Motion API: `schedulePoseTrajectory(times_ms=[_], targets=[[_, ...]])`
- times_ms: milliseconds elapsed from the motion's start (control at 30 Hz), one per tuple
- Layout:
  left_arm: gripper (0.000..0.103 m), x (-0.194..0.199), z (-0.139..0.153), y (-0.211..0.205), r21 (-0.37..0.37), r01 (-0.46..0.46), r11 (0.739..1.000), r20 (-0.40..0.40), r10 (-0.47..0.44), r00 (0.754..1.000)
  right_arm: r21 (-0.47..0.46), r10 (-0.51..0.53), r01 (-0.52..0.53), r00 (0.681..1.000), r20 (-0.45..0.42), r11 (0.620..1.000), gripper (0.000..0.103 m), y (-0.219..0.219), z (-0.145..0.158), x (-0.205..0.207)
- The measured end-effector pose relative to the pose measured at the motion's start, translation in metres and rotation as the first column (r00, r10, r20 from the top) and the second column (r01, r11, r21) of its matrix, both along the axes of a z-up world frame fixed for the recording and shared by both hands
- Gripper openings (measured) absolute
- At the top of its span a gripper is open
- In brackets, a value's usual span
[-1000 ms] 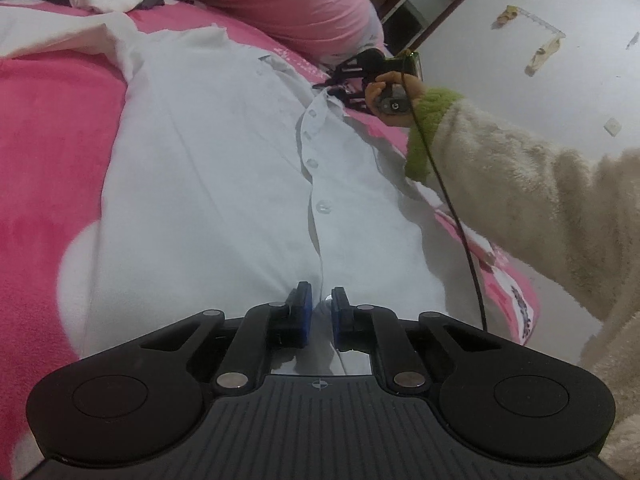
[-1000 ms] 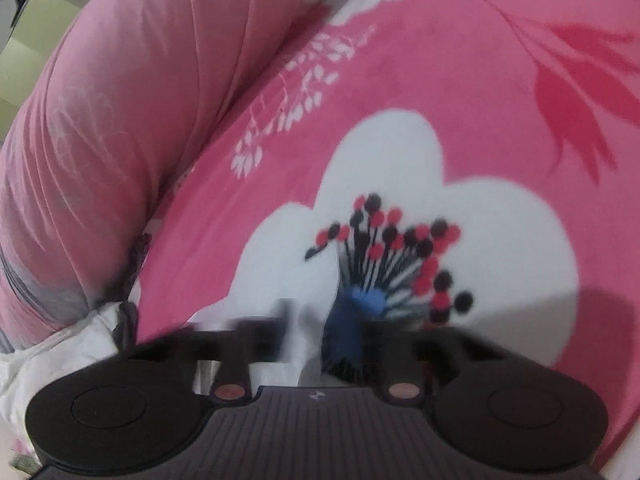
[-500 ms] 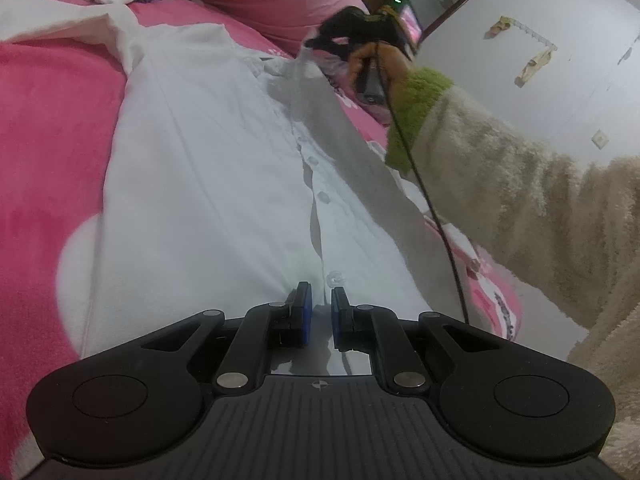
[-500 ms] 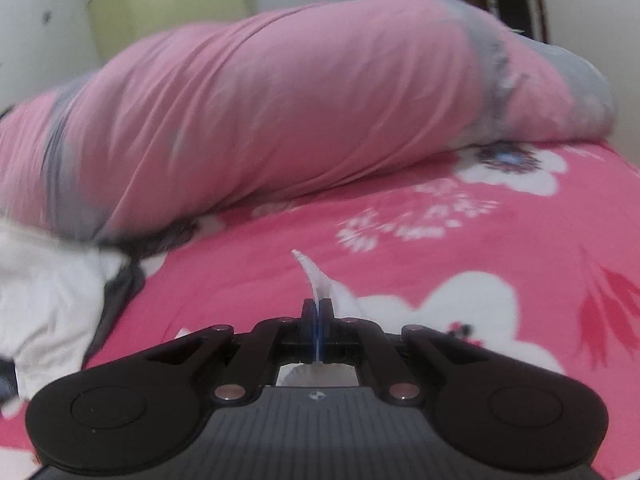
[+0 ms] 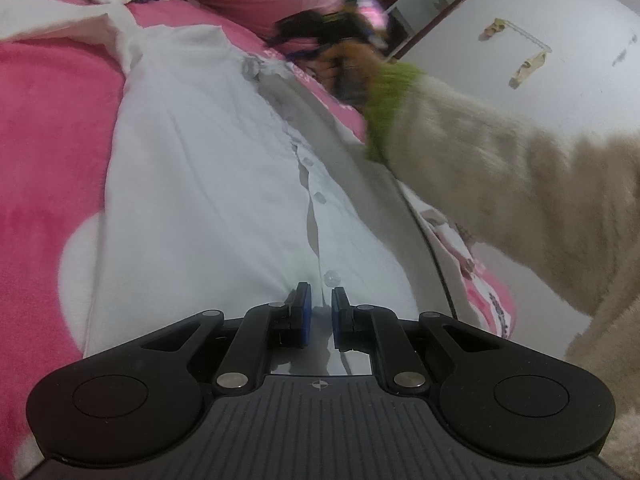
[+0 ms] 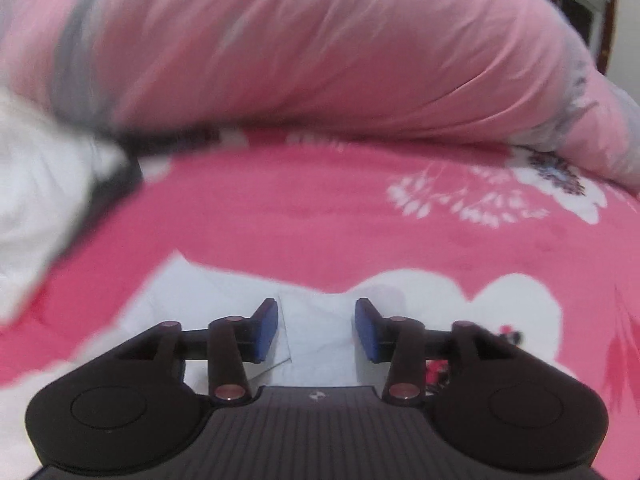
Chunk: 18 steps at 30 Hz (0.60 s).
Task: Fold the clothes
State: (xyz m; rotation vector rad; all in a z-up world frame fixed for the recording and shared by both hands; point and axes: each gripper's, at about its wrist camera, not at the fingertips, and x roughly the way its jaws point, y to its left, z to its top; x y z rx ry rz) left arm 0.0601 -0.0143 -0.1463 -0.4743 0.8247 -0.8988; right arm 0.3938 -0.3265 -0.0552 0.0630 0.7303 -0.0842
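Observation:
A white button-front shirt (image 5: 208,168) lies flat, front up, on the pink flowered bedcover (image 5: 48,120). My left gripper (image 5: 318,316) sits at the near hem beside the button placket, its blue pads nearly together with hem fabric pinched between them. At the far collar end, the right gripper (image 5: 320,32) shows blurred, held by a hand in a green-cuffed cream fleece sleeve (image 5: 500,184). In the right wrist view, the right gripper (image 6: 316,328) has its jaws opening. The shirt's collar-end cloth (image 6: 224,292) lies loose beneath and between the pads, touching neither.
A big pink rolled duvet (image 6: 320,60) lies across the bed behind the shirt. Crumpled white clothes (image 6: 36,192) are piled at the left, with something dark beside them. The bed's edge and a white wall (image 5: 540,20) with a dark door frame lie to the right.
The right gripper rolled level, lifted a tip of white cloth toward the duvet, then spread its jaws and let the cloth drop. The left gripper stayed put on the hem.

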Motion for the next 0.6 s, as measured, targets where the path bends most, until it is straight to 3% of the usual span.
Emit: schedulePoseTrajectory(times_ms=[133, 200, 267, 333, 467, 600], targets=[[0.014, 0.002, 0.004, 0.005, -0.01, -0.021, 1.0, -0.024, 0.021, 1.0, 0.092, 0.044, -0.052, 0.995, 0.089, 0.994, 0.048, -0.016, 0.064, -0.081], [0.019, 0.002, 0.008, 0.009, -0.019, -0.039, 0.999, -0.029, 0.038, 0.999, 0.117, 0.066, -0.082, 0.989, 0.13, 0.99, 0.052, -0.023, 0.095, -0.134], [0.023, 0.002, 0.011, 0.014, -0.026, -0.057, 0.998, -0.046, 0.056, 0.997, 0.14, 0.074, -0.099, 0.982, 0.172, 0.985, 0.064, -0.032, 0.123, -0.194], [0.025, 0.001, 0.014, 0.02, -0.034, -0.07, 0.997, -0.066, 0.068, 0.995, 0.149, 0.081, -0.111, 0.978, 0.192, 0.983, 0.065, -0.037, 0.145, -0.253], [0.031, -0.003, 0.019, 0.027, -0.038, -0.056, 0.998, -0.095, 0.052, 0.994, 0.135, 0.098, -0.125, 0.976, 0.196, 0.983, 0.065, -0.04, 0.166, -0.355], [0.033, -0.017, 0.022, 0.013, 0.025, 0.024, 0.999, -0.108, -0.021, 0.994, 0.16, 0.062, -0.086, 0.986, 0.153, 0.983, 0.065, -0.037, 0.153, -0.423]])
